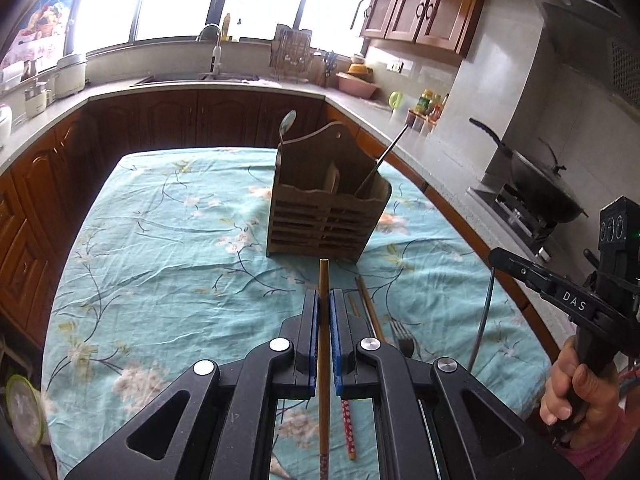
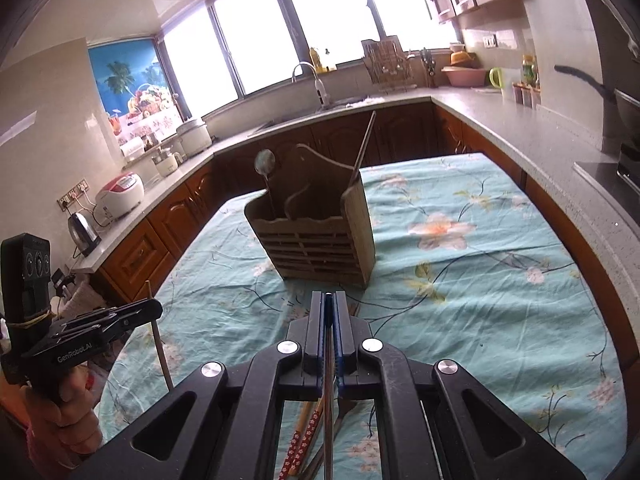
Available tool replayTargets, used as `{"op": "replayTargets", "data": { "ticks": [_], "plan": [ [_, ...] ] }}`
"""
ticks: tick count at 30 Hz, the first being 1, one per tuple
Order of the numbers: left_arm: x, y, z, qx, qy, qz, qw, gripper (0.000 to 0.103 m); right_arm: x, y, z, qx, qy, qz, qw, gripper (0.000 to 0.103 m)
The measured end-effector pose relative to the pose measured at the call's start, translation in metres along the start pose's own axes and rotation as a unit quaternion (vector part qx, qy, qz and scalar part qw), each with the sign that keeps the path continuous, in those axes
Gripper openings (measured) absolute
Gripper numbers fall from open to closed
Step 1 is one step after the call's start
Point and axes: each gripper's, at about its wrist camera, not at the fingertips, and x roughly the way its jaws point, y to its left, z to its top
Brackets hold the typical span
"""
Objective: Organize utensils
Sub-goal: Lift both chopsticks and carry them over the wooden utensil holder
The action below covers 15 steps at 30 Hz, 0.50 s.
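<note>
The left gripper [image 1: 324, 312] pinches a wooden chopstick [image 1: 324, 340] just before the wooden utensil caddy [image 1: 326, 216]. The right gripper [image 2: 329, 312] — jaws pressed on a thin metal utensil handle [image 2: 328, 420] — sits before that caddy too.

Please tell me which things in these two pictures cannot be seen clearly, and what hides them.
- Right gripper, right wrist view: a thin metal utensil is clamped; its working end is cut off by the bottom edge.
- Loose chopsticks, right wrist view: the gripper's frame covers them, so no count.
- Wooden holder, left wrist view: its front wall hides the compartments' lower contents.
- Fork, left wrist view: its handle lies under the left gripper, which clamps a chopstick.
</note>
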Motion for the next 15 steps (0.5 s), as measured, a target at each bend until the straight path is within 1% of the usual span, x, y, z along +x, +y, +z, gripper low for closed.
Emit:
{"op": "replayTargets", "data": {
  "ticks": [7, 15],
  "plan": [
    [-0.023, 0.009, -0.001, -0.019, -0.032, -0.006, 0.9993, 0.004, -0.017, 0.000, 0.004, 0.002, -0.020, 0.002, 1.000, 0.003],
    [-0.031, 0.019, 0.003, -0.039, -0.064, -0.001, 0.9972, 0.004, -0.031, 0.004, 0.015, -0.001, -0.047, 0.003, 0.999, 0.003]
  ]
}}
